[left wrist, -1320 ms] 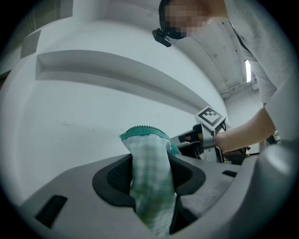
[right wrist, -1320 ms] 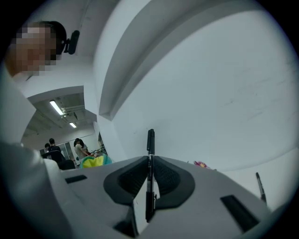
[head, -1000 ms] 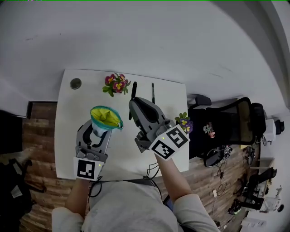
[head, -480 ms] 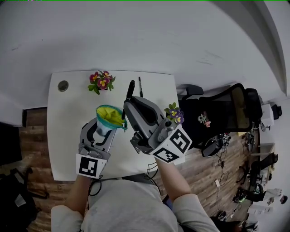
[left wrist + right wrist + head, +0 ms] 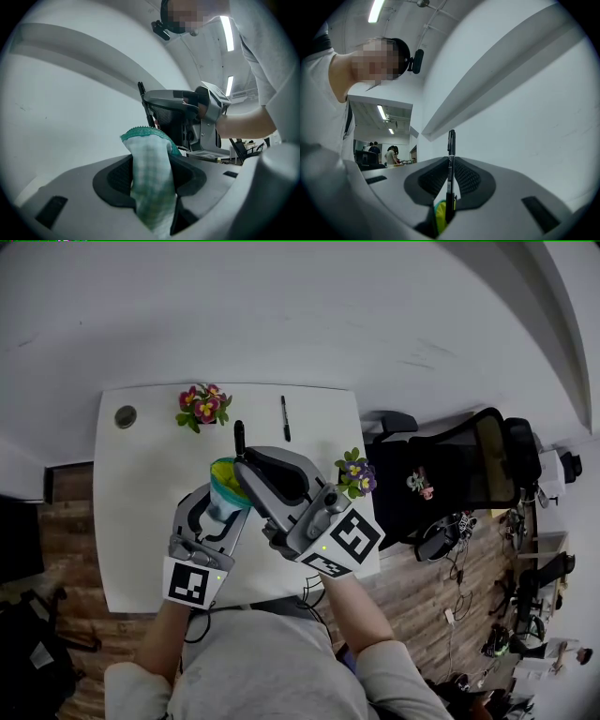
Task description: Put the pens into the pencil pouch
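Observation:
My left gripper [image 5: 218, 510] is shut on the pencil pouch [image 5: 226, 480], a teal-rimmed pouch with a yellow lining, held upright with its mouth open. In the left gripper view its checked cloth [image 5: 151, 174] is pinched between the jaws. My right gripper [image 5: 246, 463] is shut on a black pen [image 5: 238, 438]. Its jaws sit right over the pouch mouth. In the right gripper view the pen [image 5: 450, 165] stands upright between the pads, its lower end at the yellow lining [image 5: 439, 214]. A second black pen [image 5: 285, 418] lies on the white table [image 5: 141, 521] near the far edge.
Two small pots of flowers stand on the table, one at the back left [image 5: 201, 405] and one at the right edge [image 5: 353, 474]. A round grommet [image 5: 125, 416] sits in the far left corner. A black office chair [image 5: 469, 465] stands to the right of the table.
The right gripper has carried its pen left, from beside the pouch to over its mouth. The left gripper has brought the pouch a little right, under the pen.

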### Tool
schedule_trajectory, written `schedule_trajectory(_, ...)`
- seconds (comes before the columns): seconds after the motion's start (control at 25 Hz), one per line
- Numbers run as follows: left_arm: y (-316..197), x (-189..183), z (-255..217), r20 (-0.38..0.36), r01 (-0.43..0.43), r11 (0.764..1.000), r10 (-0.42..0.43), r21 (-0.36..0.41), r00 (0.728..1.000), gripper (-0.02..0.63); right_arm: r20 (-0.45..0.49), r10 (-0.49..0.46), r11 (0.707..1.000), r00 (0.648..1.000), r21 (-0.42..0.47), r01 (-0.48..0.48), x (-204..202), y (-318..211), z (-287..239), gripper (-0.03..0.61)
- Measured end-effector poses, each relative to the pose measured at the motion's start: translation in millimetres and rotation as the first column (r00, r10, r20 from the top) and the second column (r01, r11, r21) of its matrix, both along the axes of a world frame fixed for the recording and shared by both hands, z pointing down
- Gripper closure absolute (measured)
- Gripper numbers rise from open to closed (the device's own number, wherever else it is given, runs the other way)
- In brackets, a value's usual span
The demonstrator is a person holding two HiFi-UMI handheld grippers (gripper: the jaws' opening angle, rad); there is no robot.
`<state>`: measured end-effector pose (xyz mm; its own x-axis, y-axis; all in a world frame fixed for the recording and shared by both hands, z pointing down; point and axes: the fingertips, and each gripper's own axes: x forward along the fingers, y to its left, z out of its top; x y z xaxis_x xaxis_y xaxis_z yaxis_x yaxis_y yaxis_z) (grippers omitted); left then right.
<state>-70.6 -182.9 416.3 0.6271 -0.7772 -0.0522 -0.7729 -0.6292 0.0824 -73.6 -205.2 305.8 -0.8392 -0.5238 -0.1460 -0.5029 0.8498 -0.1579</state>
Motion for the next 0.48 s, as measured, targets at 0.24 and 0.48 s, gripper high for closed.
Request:
schedule_trajectory(0.24, 0.3, -1.0, -1.9, -0.005, 0.011, 1.000, -0.011, 0.005, 1.000, 0.400, -0.024, -0.024, 1.000, 0.999, -0.003, 0.024, -7.7, 5.1, 7.5, 0.522)
schedule_trajectory(0.48, -3.3, -10.4, -3.4, -0.017, 0.040, 0.999, -0.040, 0.005, 0.999, 0.400, -0.075, -0.037, 0.999, 0.996, 0.000, 0.038, -10.9, 6.9, 13.5, 0.522)
